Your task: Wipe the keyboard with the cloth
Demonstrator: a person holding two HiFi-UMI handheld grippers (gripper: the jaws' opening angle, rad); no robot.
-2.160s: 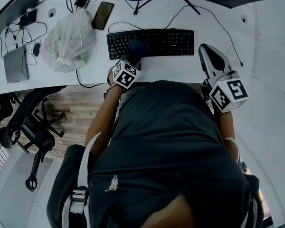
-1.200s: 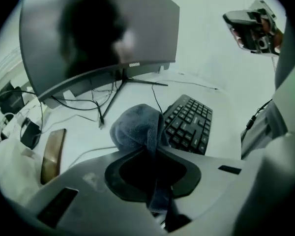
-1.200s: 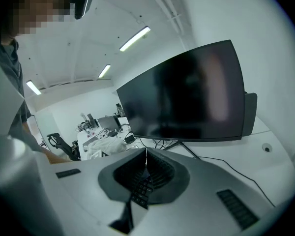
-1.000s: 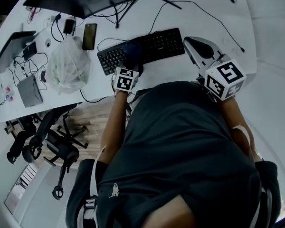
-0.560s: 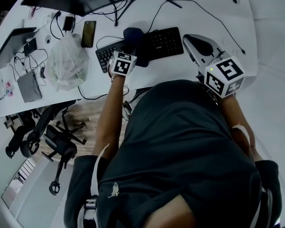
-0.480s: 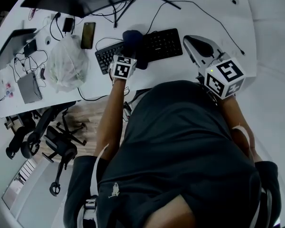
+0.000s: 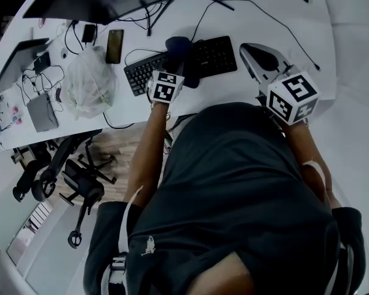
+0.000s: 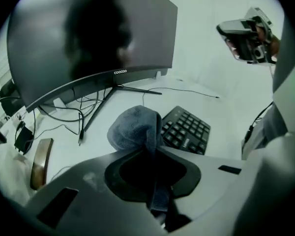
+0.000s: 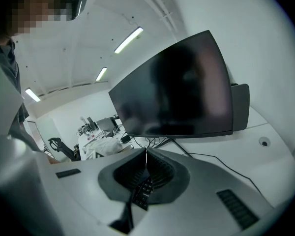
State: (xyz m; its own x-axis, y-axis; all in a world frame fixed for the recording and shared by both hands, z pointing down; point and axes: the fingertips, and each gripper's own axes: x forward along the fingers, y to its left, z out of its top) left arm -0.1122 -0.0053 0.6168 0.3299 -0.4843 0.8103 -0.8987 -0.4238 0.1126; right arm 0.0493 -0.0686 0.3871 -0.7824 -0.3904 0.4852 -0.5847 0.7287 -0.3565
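A black keyboard (image 7: 212,55) lies on the white desk (image 7: 234,17); the left gripper view shows its right part (image 8: 187,129). My left gripper (image 7: 175,72) is shut on a bunched dark blue cloth (image 7: 179,49), which covers the middle of the keyboard. In the left gripper view the cloth (image 8: 135,126) bulges out past the closed jaws of the left gripper (image 8: 151,150). I cannot tell whether it touches the keys. My right gripper (image 7: 262,57) hovers off the keyboard's right end. Its jaws are shut on nothing, and in the right gripper view the right gripper (image 9: 146,156) has keys showing below it.
A curved monitor (image 8: 88,38) on a forked stand stands behind the keyboard. Left of the keyboard lie a phone (image 7: 114,46), a white plastic bag (image 7: 89,82), cables and a small grey box (image 7: 43,111). Office chairs (image 7: 67,177) stand on the floor at the left.
The left gripper has carried the cloth from the keyboard's left part a little rightward and farther from me. The right gripper has hardly moved.
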